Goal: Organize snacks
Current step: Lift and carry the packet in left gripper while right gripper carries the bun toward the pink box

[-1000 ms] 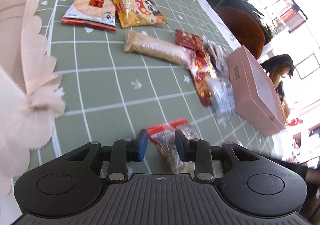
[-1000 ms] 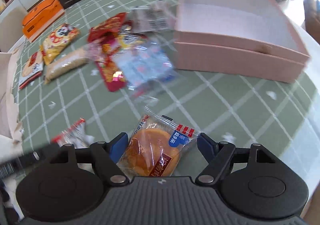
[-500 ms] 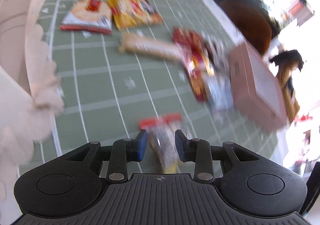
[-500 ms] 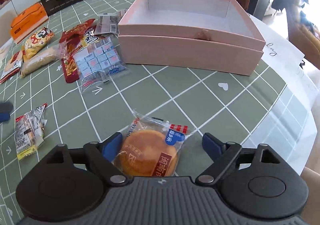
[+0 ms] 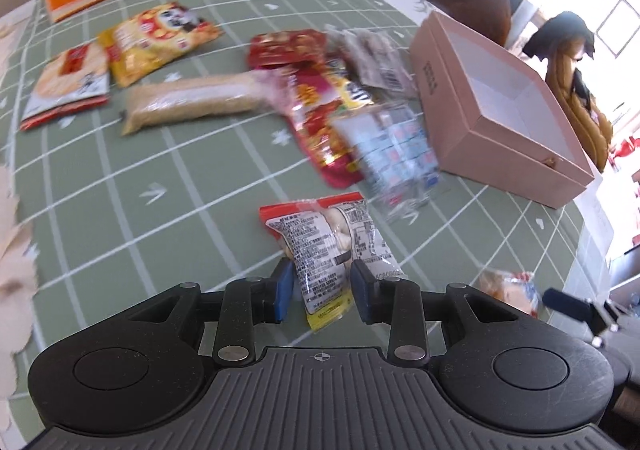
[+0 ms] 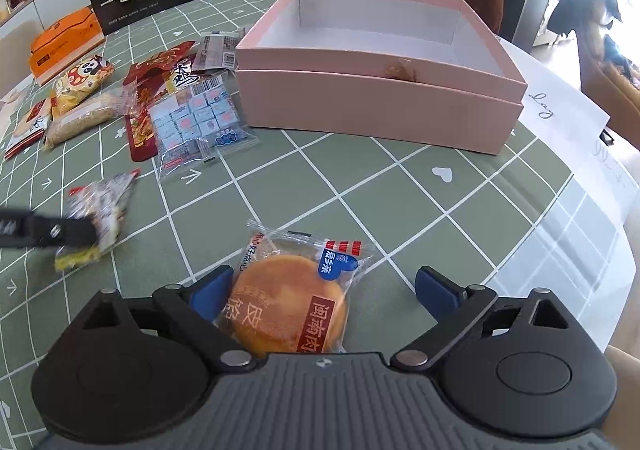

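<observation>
On the left, the left gripper (image 5: pixel 321 292) has its jaws pinched on a small crinkly snack packet (image 5: pixel 328 246), gripping the lower part near the yellow bottom seal, while the red top edge points away toward the pile. The packet is clear film printed with dense black text, with pale lumps showing inside; it looks very light and limp, so it will likely flop and could slide through the pads if taken only by the seal, and a hold across its filled middle seems safer. It hangs over the green checked tablecloth (image 5: pixel 120 209), near the heap of loose snacks (image 6: pixel 188 105). To the right of that, the right gripper (image 6: pixel 324 290) has its jaws opening, already spread wide, and the wrapped round pastry (image 6: pixel 290 304) lies on the cloth between them with the pads not pressing it, though the left pad stands just beside its wrapper. The pastry is a golden-brown disc in clear wrap with a red label and a blue heart tag; it looks soft, crumbly and easily crushed, with slippery film, so a gentle squeeze across its full width would probably suit. Farther right and behind stands the open pink box (image 6: pixel 380 105), its white interior empty, the likely place for the snacks.
</observation>
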`<state>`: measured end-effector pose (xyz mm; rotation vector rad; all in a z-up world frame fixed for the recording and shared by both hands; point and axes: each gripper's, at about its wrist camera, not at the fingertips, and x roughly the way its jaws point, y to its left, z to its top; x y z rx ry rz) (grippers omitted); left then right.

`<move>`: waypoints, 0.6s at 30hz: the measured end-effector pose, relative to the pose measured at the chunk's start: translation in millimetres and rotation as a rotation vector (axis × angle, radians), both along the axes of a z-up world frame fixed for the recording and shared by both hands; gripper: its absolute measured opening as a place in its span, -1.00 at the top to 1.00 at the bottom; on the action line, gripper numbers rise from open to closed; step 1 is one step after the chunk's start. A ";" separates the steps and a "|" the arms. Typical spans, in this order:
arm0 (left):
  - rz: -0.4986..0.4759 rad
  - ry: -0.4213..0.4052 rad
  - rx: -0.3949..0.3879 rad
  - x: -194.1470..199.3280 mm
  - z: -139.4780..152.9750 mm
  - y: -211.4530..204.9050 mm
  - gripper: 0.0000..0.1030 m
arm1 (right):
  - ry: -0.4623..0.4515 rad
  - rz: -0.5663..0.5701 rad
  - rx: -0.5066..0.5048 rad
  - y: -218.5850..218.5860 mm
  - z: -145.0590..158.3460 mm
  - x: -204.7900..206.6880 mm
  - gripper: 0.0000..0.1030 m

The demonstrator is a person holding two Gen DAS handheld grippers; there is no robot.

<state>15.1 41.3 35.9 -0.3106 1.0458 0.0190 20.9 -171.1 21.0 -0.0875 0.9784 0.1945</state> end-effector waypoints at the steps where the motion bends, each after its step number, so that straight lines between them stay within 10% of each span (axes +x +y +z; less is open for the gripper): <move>1: -0.008 0.001 0.003 4.7 -0.6 -5.0 0.27 | -0.004 -0.003 0.001 0.1 -0.8 -1.2 -0.94; 18: -0.102 -0.124 0.187 -16.4 -8.3 -15.3 0.04 | -0.105 -0.013 0.020 -1.0 -6.9 -23.8 -1.00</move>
